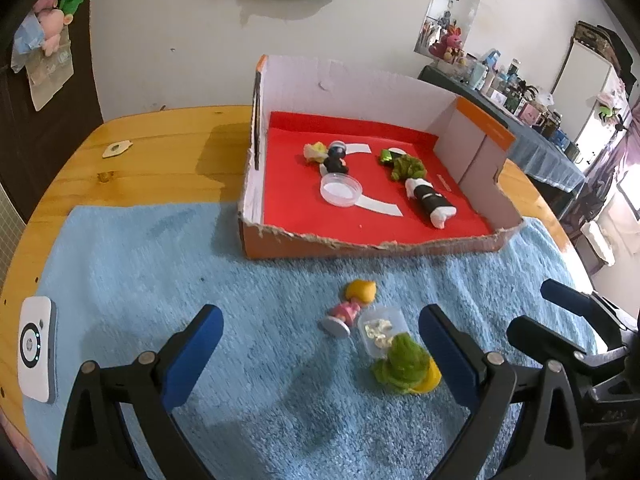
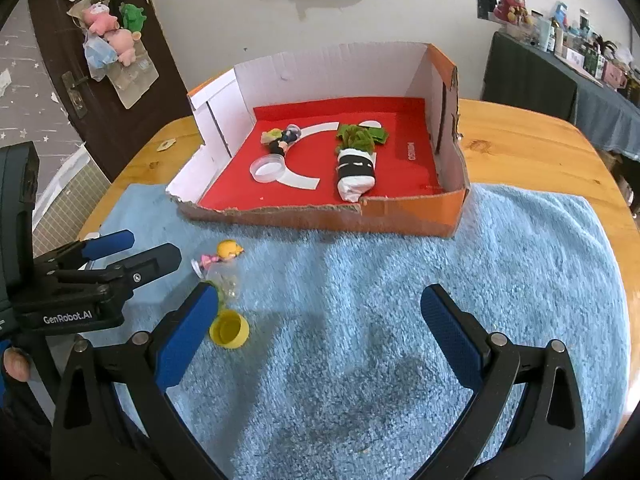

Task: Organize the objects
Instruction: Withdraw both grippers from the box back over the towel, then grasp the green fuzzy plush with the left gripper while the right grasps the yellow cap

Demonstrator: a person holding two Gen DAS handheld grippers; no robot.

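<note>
**A:** What lies on the towel, left to right?

**B:** Taking the cardboard box (image 1: pixel 360 240) as my landmark: well to its left, at the table's (image 1: pixel 160 148) edge, sits a white device (image 1: pixel 37 347). Not my concern. In front of the box, on the blue towel (image 1: pixel 160 272), lies a small doll (image 1: pixel 352 307) with yellow hair and a pink dress, tipped on its side. Just beside her, nearer me, is a clear capsule half (image 1: pixel 380 330), then a green leafy toy (image 1: pixel 402 362) resting in a yellow cap (image 1: pixel 430 380).

**A:** And inside the box?

**B:** On its red floor: a dark figure (image 1: pixel 335 158) with a pale scrap next to it, a clear round lid (image 1: pixel 341 189), then a green-topped roll wrapped in black and white (image 1: pixel 430 200).

**A:** Your jaws?

**B:** My left gripper (image 1: pixel 320 344) has its jaws spread wide and empty, aimed at the doll's cluster. My right gripper (image 2: pixel 320 328) is likewise spread, holding nothing, with its left finger close by the yellow cap.

**A:** How far along, then?

**B:** Partway, I judge. Several pieces are already in the box; the doll, capsule half, leafy toy and cap are left outside it.
</note>
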